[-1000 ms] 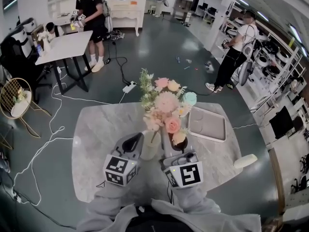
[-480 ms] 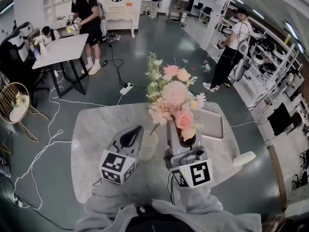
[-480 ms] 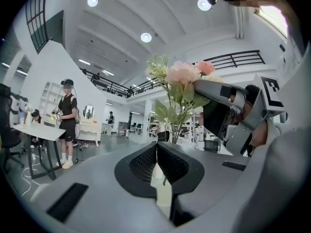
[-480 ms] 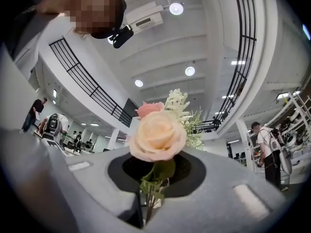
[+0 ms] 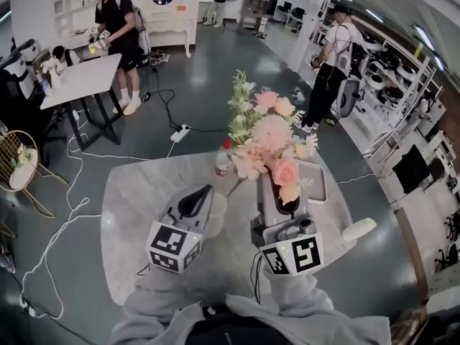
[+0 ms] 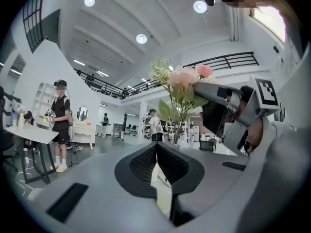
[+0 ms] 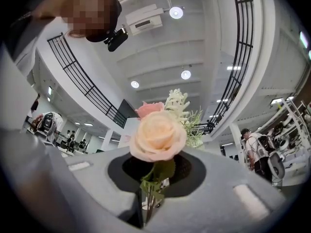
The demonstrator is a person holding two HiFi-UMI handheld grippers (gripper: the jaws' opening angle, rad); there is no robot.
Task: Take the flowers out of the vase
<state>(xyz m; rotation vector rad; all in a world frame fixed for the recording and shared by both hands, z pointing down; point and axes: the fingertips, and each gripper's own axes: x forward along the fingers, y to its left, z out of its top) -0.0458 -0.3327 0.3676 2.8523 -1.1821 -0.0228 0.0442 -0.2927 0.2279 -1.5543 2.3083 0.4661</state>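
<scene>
Grippers come first, close under us above the near edge of the table (image 5: 136, 192). Our left gripper (image 5: 201, 201) points level. Its jaws are pinched together on the cream wall of the vase (image 5: 217, 215), which stands just beyond it, about midway across the table and nearer the near edge than the far one.

Our right gripper (image 5: 282, 205), just right of the vase, tips upward. Its jaws are nearly together, clamped on the green stems of the flowers (image 5: 269, 136), low down under a peach rose. From that grip the bunch runs up and away from us, its long axis steep and leaning a little toward the far edge, with the blooms well above the vase mouth. One thin stem slants from the bunch down and leftward toward the mouth, and we cannot tell whether its end is clear of the rim.

So the vase lies left of and below the right gripper. We judge the pull should run upward along the stems before any sideways swing, with the left gripper pinning the vase.

Beyond the flowers a small bottle (image 5: 223, 162) stands by the far edge, and a tray (image 5: 320, 189) lies toward the far right corner.
</scene>
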